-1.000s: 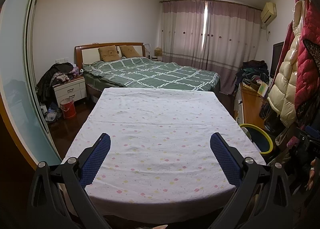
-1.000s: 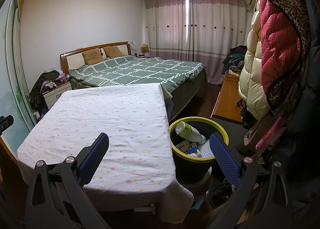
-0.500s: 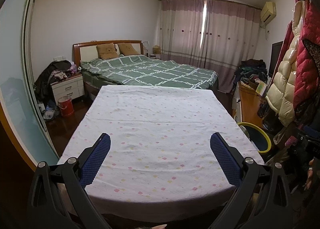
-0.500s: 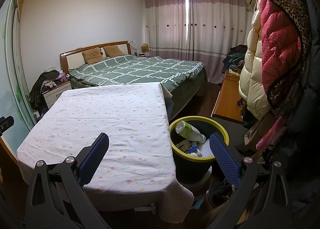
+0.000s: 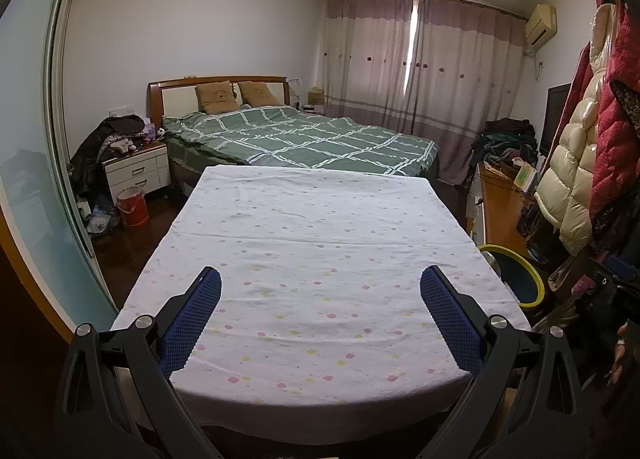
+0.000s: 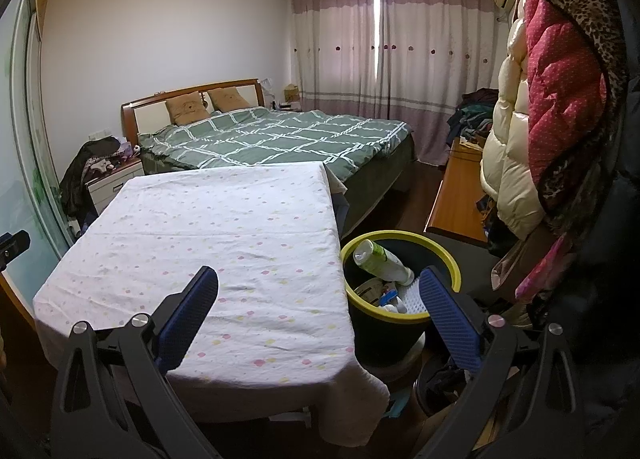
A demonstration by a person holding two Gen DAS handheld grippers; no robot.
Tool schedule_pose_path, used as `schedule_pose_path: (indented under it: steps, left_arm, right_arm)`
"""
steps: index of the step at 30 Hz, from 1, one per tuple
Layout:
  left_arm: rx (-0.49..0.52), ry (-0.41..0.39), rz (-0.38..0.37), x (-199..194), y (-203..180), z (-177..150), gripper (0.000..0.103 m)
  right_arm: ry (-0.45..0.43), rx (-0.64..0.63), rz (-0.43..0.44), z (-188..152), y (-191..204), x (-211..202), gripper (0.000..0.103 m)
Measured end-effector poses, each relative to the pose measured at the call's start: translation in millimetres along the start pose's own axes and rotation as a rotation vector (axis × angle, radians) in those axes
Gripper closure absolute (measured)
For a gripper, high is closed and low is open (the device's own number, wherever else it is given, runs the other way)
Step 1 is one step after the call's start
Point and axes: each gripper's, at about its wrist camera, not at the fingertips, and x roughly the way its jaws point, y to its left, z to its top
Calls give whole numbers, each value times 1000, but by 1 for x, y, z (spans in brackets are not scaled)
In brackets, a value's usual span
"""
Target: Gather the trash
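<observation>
A black bin with a yellow rim (image 6: pixel 448 259) stands at the table's right side; it also shows in the left wrist view (image 5: pixel 524 271). Inside it lie a green and white plastic bottle (image 6: pixel 382 261) and other trash (image 6: pixel 390 297). The table has a white flowered cloth (image 5: pixel 320 243), also in the right wrist view (image 6: pixel 224 227), with nothing on it. My left gripper (image 5: pixel 320 313) is open and empty above the table's near edge. My right gripper (image 6: pixel 318 313) is open and empty over the table's right front corner, beside the bin.
A bed with a green checked cover (image 5: pixel 304 139) lies beyond the table. A nightstand (image 5: pixel 138 171) piled with clothes and a red bucket (image 5: pixel 132 206) stand at the left. Hanging coats (image 6: pixel 560 91) and a wooden desk (image 6: pixel 460 195) crowd the right side.
The left wrist view has risen and pulled back slightly. The right gripper has barely moved. Both stay open and empty.
</observation>
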Motion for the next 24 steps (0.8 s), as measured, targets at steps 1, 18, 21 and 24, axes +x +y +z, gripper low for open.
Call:
schedule_pose_path:
  steps: [1,18,21,24]
  left_arm:
    - [-4,-3,-2,0,0,0,5]
    - [19,42,17,45,8,6,5]
    - [12,73,17,74,13,11,5]
    - [32,100,46,110,18,19,5]
  right_arm:
    - [1,0,0,0,-1,1,7]
    - [57,-18,32,5,9,40,7]
    - [87,-48,43,10,20,63,7]
    - [115,-78,44,18,33,90,7]
